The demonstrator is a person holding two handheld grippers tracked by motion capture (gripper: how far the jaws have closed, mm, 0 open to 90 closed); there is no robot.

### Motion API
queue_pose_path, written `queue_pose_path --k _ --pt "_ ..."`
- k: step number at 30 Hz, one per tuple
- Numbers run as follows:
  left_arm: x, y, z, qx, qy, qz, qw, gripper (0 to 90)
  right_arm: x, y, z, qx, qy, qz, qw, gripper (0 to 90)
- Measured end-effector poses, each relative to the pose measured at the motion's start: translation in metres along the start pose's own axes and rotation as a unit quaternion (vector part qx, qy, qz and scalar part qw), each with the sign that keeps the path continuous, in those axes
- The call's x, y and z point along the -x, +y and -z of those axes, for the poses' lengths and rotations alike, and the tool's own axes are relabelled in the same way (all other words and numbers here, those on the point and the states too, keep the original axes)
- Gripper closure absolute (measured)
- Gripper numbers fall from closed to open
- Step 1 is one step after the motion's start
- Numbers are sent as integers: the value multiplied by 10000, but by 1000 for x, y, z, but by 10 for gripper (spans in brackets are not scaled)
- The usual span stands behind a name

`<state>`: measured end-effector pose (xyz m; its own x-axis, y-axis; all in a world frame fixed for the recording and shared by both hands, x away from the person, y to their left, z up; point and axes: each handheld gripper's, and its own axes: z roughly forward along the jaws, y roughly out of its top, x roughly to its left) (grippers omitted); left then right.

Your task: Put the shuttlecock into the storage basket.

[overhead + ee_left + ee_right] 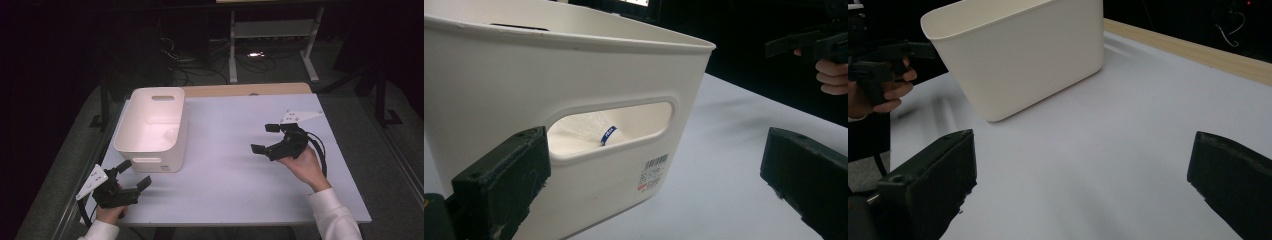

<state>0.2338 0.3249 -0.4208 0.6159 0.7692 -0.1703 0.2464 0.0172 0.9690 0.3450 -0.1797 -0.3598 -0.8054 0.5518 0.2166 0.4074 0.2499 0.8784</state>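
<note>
L gripper [134, 173] hovering w/ jaws wide apart, holding nothing; white bin [152, 127] sitting just ahead, handle slot facing it, prob lining up for grab. R gripper [266, 138] idling well right of bin, also gaping, empty.

1. I see a white table [240, 150] across the middle of the high view, with its top well lit.
2. Along its far edge runs a light wooden strip [250, 90]. In the right gripper view it crosses the upper right corner [1198, 52].
3. Behind the table stands a white metal frame [272, 30] on two legs, with a shelf between them.
4. I make out dark cables [200, 62] tangled on the ground near that frame.
5. Grey carpet [380, 150] covers the floor on both sides of the table.
6. A black post [103, 107] stands just beside the table's left edge, and another black stand [382, 95] is off to the right.
</note>
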Motion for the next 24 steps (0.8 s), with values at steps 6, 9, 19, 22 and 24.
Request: queue_pose_path --k 6,9,19,22,24 --pt "0 0 0 16 3 12 10000 0 3 -9 2 -115 -62 -82 9999 0" --pt "0 0 0 19 4 5 10000 0 2 -12 3 -108 -147 -36 9998 0" --pt "1 0 0 44 -8 10 10000 0 2 -22 12 -67 -237 -120 9996 0" --pt "1 0 0 39 -3 16 10000 0 3 -26 13 -44 -261 -127 9996 0" --pt "1 0 0 40 -8 12 10000 0 3 -29 14 -77 -292 -151 9994 0"
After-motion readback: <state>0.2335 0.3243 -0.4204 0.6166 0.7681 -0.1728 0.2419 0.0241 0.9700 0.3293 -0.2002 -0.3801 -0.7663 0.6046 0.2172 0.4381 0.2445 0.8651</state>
